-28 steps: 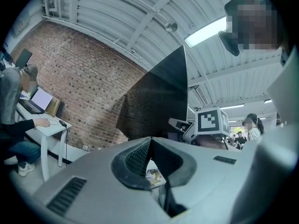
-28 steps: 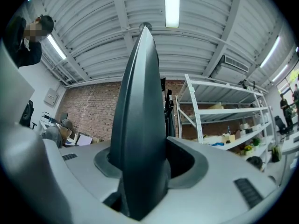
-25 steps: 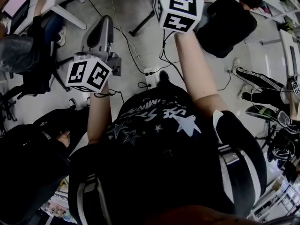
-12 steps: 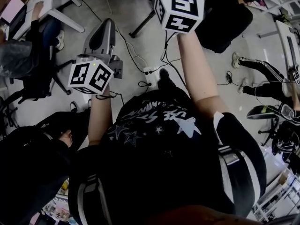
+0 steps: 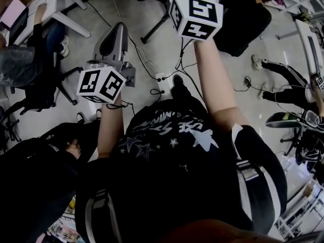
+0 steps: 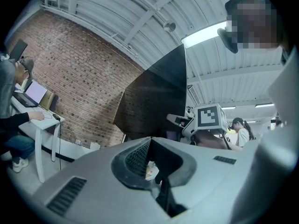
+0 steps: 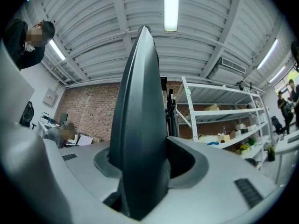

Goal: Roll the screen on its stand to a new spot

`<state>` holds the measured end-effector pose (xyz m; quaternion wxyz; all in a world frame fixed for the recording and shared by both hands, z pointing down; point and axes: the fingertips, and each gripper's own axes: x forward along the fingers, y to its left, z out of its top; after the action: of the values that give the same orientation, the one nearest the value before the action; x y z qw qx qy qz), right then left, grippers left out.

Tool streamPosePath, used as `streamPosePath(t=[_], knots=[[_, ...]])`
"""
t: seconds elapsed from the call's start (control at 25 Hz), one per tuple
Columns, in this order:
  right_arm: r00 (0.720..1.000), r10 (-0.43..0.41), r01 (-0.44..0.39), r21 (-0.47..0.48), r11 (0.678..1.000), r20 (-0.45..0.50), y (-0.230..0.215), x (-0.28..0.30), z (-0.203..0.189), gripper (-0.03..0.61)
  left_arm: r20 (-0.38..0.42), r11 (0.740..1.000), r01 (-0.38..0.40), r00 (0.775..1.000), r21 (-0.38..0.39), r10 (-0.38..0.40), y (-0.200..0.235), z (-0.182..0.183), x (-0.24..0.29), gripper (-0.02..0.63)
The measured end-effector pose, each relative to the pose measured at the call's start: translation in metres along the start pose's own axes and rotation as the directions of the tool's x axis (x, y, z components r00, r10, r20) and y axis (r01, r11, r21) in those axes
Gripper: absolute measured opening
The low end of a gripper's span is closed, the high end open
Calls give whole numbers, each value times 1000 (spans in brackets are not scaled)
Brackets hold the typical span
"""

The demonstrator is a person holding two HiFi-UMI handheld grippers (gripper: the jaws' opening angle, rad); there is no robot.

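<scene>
The screen point(image 6: 156, 97) is a big black panel, and in the left gripper view it stands ahead of me against a brick wall. In the right gripper view its dark edge point(image 7: 140, 101) rises straight out of the jaw recess. My right gripper point(image 7: 140, 171) is shut on that edge. From the head view only that gripper's marker cube point(image 5: 195, 11) shows, held high and forward, with a dark leg of the stand point(image 5: 154, 28) on the floor beside it. My left gripper point(image 5: 115, 34) hangs lower at the left, apart from the screen. Its jaws point(image 6: 152, 167) gape with nothing between them.
A power strip with cables point(image 5: 162, 79) lies on the floor just ahead of my feet. A person sits at a white desk point(image 5: 30, 59) at the left. Another in black point(image 5: 243, 19) sits at the upper right, with legs point(image 5: 278, 87) stretched out. Metal shelving point(image 7: 219, 115) stands beyond the screen.
Both marker cubes have drifted slightly to the right in the head view. The floor, chairs and seated people have slid a little. The right gripper's hold looks the same.
</scene>
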<state>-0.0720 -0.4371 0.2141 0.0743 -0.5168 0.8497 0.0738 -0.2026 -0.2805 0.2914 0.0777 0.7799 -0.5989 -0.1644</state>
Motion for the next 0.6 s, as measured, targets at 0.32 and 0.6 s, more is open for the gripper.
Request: streamPosePath(t=[0.32,0.6], knots=[[1000,1,-1,12,1000,10,1,-17,4,219,-2,1000,21,1000,2,-21,-3,2,-17,11],[1000,-9,8,25,1000,26,1,-38,10,219,-15,999,43,999,-1,-43,-5,0,-28,11]])
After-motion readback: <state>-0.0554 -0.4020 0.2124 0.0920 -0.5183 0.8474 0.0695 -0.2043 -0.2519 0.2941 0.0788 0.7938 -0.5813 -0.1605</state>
